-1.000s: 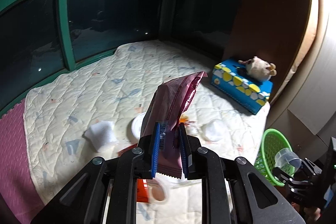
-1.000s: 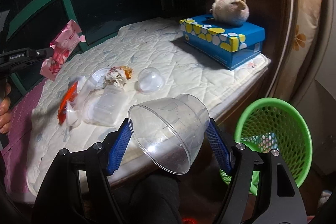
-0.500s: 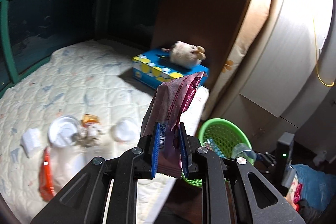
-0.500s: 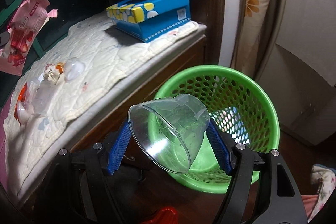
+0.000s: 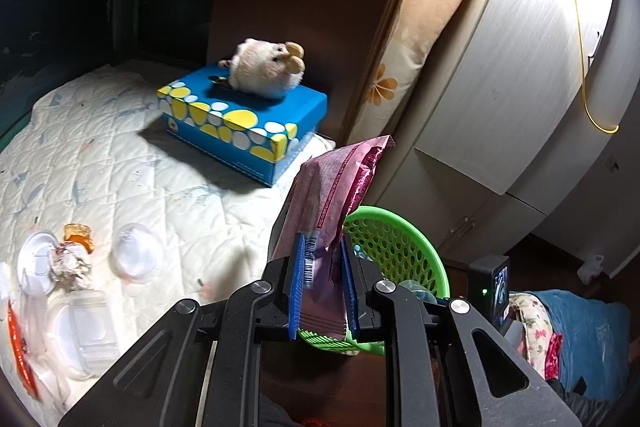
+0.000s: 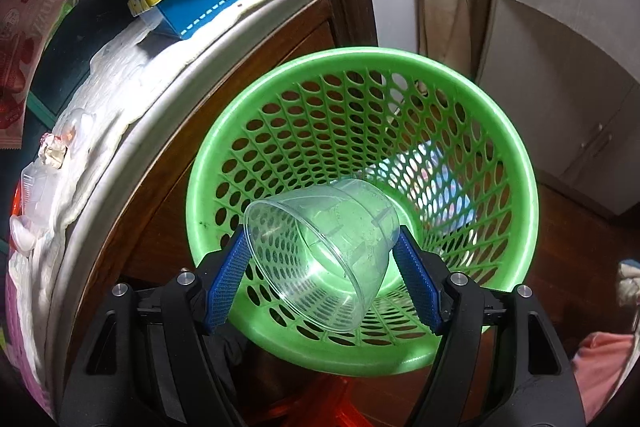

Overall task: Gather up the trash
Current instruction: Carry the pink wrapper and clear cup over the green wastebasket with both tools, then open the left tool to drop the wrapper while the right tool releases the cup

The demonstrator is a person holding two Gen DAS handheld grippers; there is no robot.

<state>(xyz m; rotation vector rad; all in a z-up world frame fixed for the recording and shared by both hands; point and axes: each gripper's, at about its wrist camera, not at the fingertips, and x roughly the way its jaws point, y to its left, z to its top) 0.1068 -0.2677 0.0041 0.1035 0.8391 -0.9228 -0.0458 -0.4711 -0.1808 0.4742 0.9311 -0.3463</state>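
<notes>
My left gripper (image 5: 322,283) is shut on a pink snack wrapper (image 5: 332,195) and holds it upright near the mattress edge, beside the green mesh basket (image 5: 394,247). The wrapper also shows at the left edge of the right wrist view (image 6: 28,39). My right gripper (image 6: 320,279) is shut on a clear plastic cup (image 6: 324,251), held tilted just above the open mouth of the green basket (image 6: 516,163). A pale wrapper lies in the basket's bottom (image 6: 436,179). More trash lies on the quilted mattress: a crumpled wrapper (image 5: 72,263), clear lids (image 5: 136,257) and a clear tub (image 5: 86,335).
A blue spotted tissue box (image 5: 244,131) with a plush toy (image 5: 266,69) on it stands at the mattress's far end. A wooden bed frame (image 6: 224,87) borders the basket. White cabinet doors (image 5: 520,75) stand behind. Clothes (image 5: 560,339) lie on the floor at right.
Both grippers swung right from the mattress toward the basket. The right gripper with the cup now hangs over the basket's mouth; the left gripper with the wrapper has come close beside it.
</notes>
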